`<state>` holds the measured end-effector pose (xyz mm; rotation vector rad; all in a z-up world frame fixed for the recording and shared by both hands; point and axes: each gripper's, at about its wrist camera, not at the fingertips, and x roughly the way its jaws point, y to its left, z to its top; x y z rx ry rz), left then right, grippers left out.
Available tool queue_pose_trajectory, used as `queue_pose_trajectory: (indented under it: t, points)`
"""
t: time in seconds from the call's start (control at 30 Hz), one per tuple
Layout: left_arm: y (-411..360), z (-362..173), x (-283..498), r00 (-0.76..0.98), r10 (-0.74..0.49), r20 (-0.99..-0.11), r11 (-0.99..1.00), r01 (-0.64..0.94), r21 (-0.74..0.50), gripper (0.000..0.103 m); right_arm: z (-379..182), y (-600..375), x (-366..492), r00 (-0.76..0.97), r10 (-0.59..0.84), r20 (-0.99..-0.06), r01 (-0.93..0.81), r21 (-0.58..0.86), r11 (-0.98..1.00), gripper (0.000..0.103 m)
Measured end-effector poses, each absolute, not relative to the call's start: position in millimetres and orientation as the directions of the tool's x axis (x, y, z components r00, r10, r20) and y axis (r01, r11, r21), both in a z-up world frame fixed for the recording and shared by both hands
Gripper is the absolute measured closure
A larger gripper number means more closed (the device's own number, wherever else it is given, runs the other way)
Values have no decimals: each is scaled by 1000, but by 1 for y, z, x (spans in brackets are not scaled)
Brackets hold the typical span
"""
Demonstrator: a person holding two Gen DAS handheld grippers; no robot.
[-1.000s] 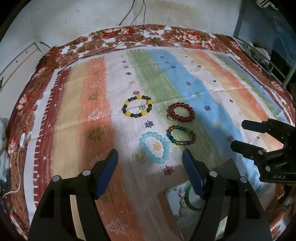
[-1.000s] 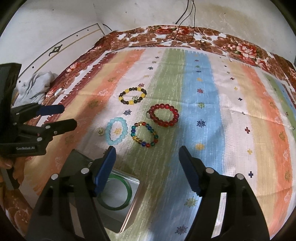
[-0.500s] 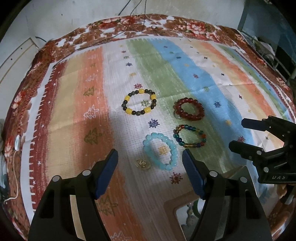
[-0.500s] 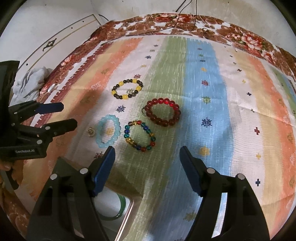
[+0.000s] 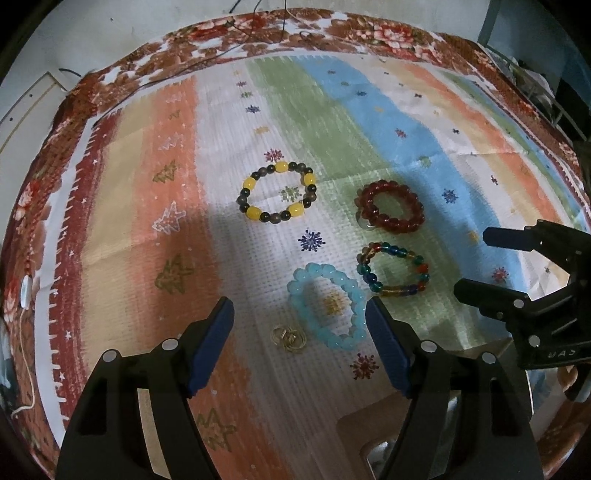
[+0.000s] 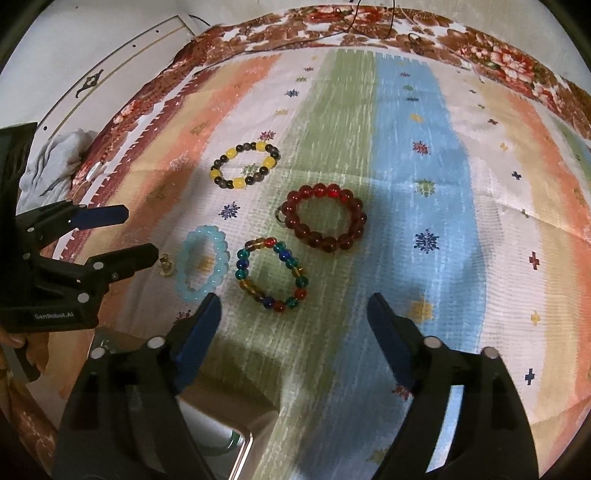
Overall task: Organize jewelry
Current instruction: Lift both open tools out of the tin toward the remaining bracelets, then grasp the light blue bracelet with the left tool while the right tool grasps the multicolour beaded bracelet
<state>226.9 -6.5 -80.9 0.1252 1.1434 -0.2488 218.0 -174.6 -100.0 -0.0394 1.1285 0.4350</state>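
Several bead bracelets lie on the striped cloth: a yellow-and-dark one (image 5: pixel 277 191) (image 6: pixel 245 165), a dark red one (image 5: pixel 389 210) (image 6: pixel 325 218), a multicolour one (image 5: pixel 393 270) (image 6: pixel 272 274) and a pale blue one (image 5: pixel 327 311) (image 6: pixel 201 268). A small gold earring (image 5: pixel 289 338) (image 6: pixel 167 264) lies left of the pale blue bracelet. My left gripper (image 5: pixel 299 347) (image 6: pixel 125 236) is open and empty, hovering over the earring and pale blue bracelet. My right gripper (image 6: pixel 293 343) (image 5: pixel 476 262) is open and empty, just short of the multicolour bracelet.
A jewelry box (image 6: pixel 221 439) (image 5: pixel 373 435) with a green bangle (image 6: pixel 229 439) inside sits at the near edge under the grippers. A grey cloth (image 6: pixel 48 162) lies off the table's left side. Thin cables (image 5: pixel 258 22) run along the far edge.
Both grippers have moved forward toward the bracelets, which now sit closer and larger. The box has slid mostly below view. Both jaws stay open; the jewelry has not moved.
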Motion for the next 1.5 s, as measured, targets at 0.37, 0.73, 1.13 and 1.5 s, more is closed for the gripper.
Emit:
queue_pose_trajectory:
  t: [0.37, 0.73, 1.13, 1.5]
  points:
    - [-2, -102, 247, 333, -129, -934, 968, 245, -46, 29, -120, -172, 237, 296, 296, -908, -338, 190, 922, 17]
    - [-1, -118, 259, 291, -131, -948, 966, 251, -56, 26, -136, -168, 254, 234, 315, -920, -308, 237, 921, 12]
    - [0, -137, 271, 246, -125, -961, 964, 259, -59, 20, -154, -158, 266, 225, 263, -938, -307, 188, 933, 7]
    - [-17, -150, 273, 225, -99, -969, 943, 333, -19, 6, -160, -156, 272, 219, 263, -940, -313, 187, 931, 4]
